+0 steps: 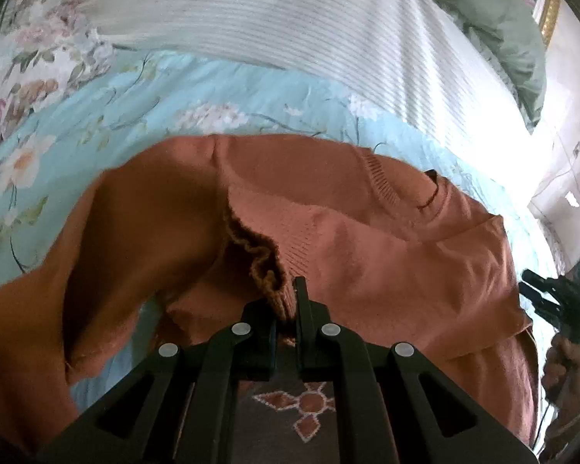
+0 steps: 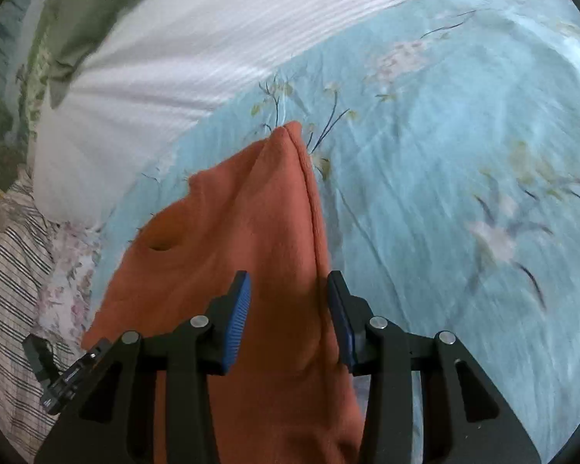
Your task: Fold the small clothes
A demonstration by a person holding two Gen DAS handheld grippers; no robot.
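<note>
An orange knitted sweater (image 1: 367,239) lies rumpled on a light blue floral bedspread (image 1: 212,89). My left gripper (image 1: 286,301) is shut on a ribbed edge of it, and the knit bunches up just beyond the fingertips. At the right edge of the left wrist view a hand holds my right gripper (image 1: 549,301) beside the sweater. In the right wrist view the sweater (image 2: 243,212) runs forward to a folded point. My right gripper (image 2: 288,294) stands open over it, its blue pads (image 2: 236,321) apart with the fabric lying between them. The left gripper (image 2: 58,371) shows at the lower left.
A white ribbed cover (image 1: 290,11) lies across the far side of the bed, with a green cloth (image 1: 495,19) behind it. A black-and-white striped fabric (image 2: 7,270) sits at the left. Bare bedspread (image 2: 444,154) stretches to the right. A grey patch with an orange diamond pattern (image 1: 301,406) shows under the left gripper.
</note>
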